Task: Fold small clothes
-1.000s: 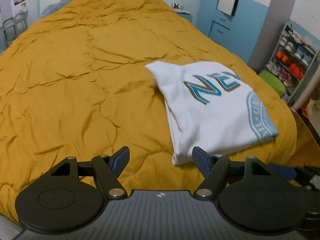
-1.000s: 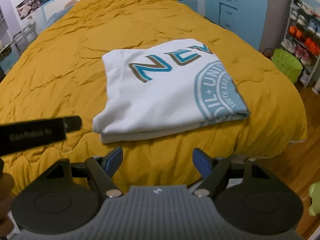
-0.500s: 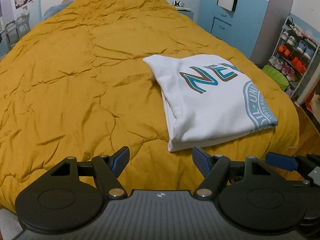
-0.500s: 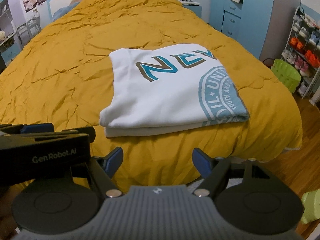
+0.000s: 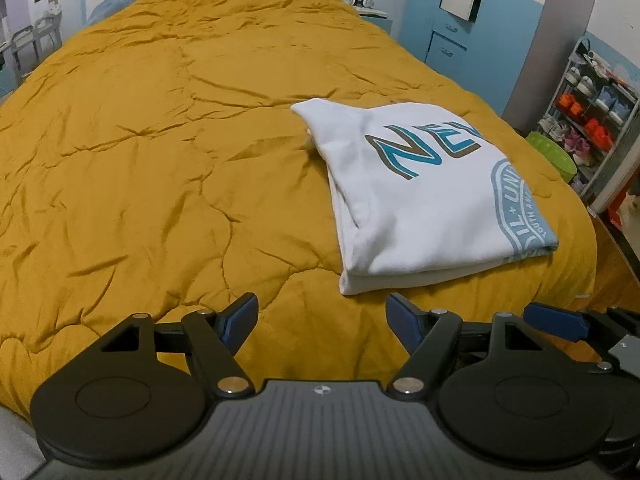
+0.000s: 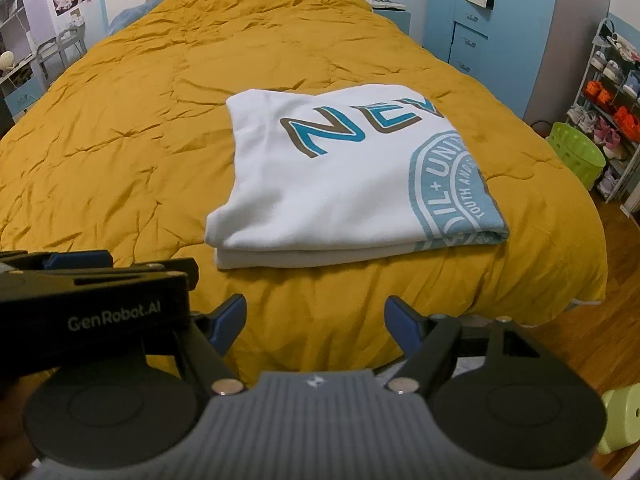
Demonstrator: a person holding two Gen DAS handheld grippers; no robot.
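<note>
A white shirt (image 5: 424,200) with blue and brown lettering lies folded into a flat rectangle on the mustard bedspread (image 5: 152,152), near the bed's right front corner. My left gripper (image 5: 322,318) hangs open short of the shirt's near left corner, nothing between its blue pads. In the right wrist view the same shirt (image 6: 340,184) lies straight ahead, and my right gripper (image 6: 316,320) stands open in front of its near folded edge, not touching it. The left gripper's black body (image 6: 92,304) shows at that view's left.
The bedspread (image 6: 120,132) drops off at the near and right edges onto a wooden floor (image 6: 600,344). A green basket (image 6: 576,152) and a shoe rack (image 6: 612,104) stand to the right of the bed. Blue drawers (image 5: 448,40) are at the back.
Both views have drawn back slightly from the shirt, which sits a little further from the fingers. The left gripper's body has come further into the right wrist view. Jaws unchanged.
</note>
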